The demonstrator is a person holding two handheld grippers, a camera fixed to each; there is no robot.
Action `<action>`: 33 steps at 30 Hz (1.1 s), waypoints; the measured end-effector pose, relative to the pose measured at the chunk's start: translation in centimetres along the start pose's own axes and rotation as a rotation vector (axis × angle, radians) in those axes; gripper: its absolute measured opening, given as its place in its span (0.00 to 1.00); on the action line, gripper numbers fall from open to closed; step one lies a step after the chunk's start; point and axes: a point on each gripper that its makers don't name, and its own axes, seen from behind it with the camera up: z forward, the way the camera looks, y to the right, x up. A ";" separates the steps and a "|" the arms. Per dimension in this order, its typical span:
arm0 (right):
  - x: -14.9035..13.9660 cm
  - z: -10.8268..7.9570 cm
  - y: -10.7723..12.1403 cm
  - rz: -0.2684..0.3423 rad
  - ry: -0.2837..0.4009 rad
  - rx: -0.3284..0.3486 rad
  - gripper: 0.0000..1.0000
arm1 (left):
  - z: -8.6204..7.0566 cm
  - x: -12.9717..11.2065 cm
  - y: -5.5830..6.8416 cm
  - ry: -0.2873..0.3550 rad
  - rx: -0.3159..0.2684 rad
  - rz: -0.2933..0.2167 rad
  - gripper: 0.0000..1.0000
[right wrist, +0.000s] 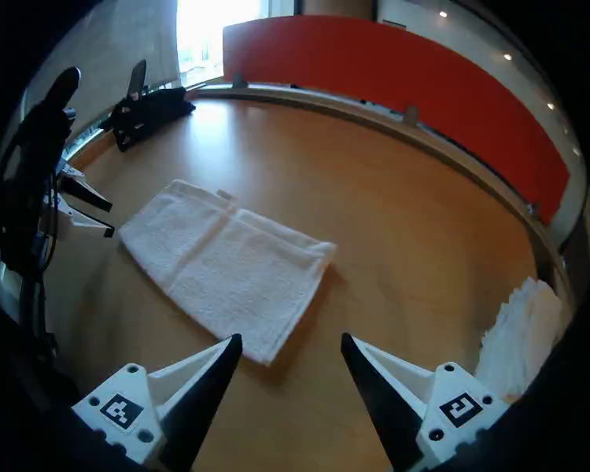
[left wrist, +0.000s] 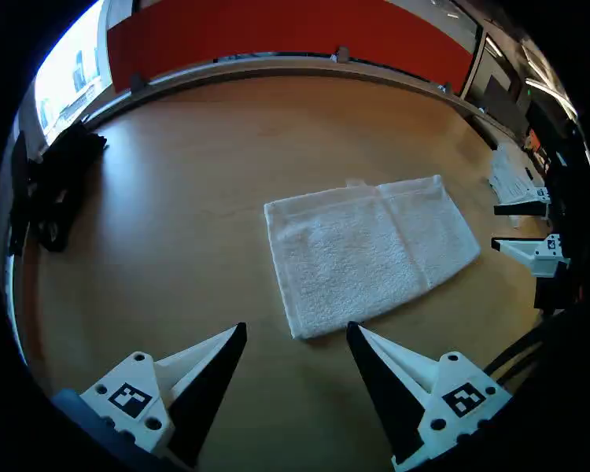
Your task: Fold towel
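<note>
Already folded white towel (left wrist: pixel 370 250)

One white towel (left wrist: pixel 370 252) on the one desk (left wrist: pixel 216 149). Two grippers above it: left gripper (left wrist: pixel 296 326), right gripper (right wrist: pixel 291 337). One heap of white cloths (right wrist: pixel 523 334) at the edge, too bunched to count. One black object (left wrist: pixel 59 181), one red panel (left wrist: pixel 295 31).

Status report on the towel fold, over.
Left gripper open, right gripper open, both empty. Towel flat on table, untouched. Nothing on it; white pile well aside.
</note>
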 end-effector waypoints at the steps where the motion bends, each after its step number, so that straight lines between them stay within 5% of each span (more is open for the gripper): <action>1: -0.2 -0.1 0.0 0.003 -0.001 -0.001 0.97 | -0.1 -0.3 0.0 -0.001 0.002 -0.002 0.94; 17: -1.1 0.4 -0.7 -0.026 -0.014 0.033 0.97 | -1.2 -2.1 -0.2 0.004 0.035 -0.043 0.94; 33: -1.0 1.8 -1.3 -0.131 -0.050 0.103 0.95 | -4.1 -4.8 -3.1 0.012 0.108 -0.137 0.94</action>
